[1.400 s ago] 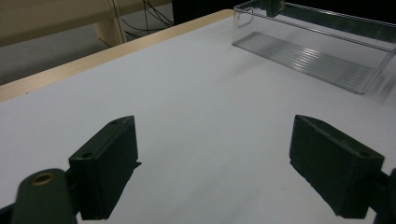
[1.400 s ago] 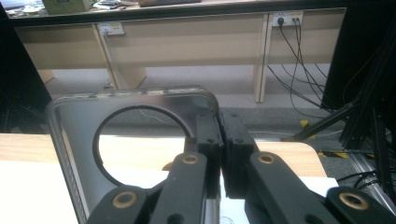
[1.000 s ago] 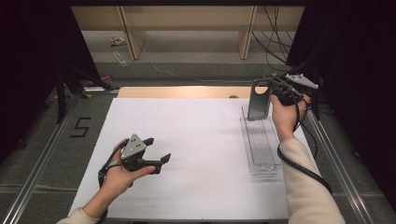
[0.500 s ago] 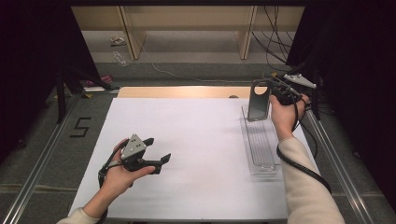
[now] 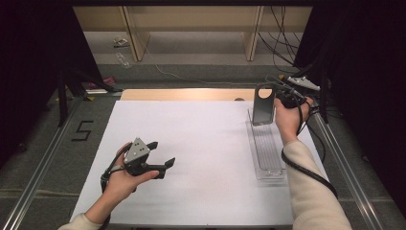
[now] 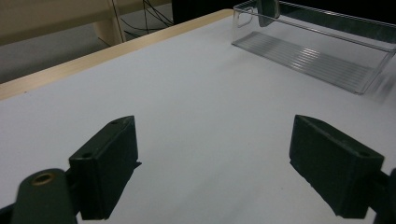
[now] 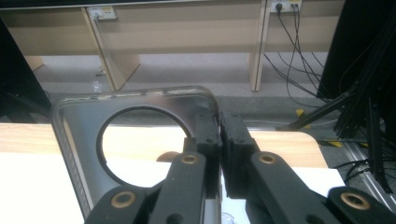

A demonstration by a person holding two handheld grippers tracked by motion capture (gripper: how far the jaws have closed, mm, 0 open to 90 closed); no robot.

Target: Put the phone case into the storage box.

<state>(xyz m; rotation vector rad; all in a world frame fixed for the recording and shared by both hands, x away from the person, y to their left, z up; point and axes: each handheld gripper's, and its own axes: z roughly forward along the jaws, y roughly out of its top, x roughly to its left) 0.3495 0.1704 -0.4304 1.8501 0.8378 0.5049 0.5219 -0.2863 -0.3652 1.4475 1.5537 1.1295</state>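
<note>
1. Metal plate (image 5: 264, 105): grey, flat, with a round hole near its top, upright over the clear tray's (image 5: 266, 153) far end.
2. Your right gripper (image 5: 283, 98) pinches its edge.
3. Your left gripper (image 5: 160, 154) gapes wide, holding nothing.

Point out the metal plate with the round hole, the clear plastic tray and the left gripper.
metal plate (image 5: 264, 111): high view, its flat face below the hole.
clear plastic tray (image 5: 268, 152): high view, its ribbed floor.
left gripper (image 5: 162, 153): high view, midway between its open fingers.
</note>
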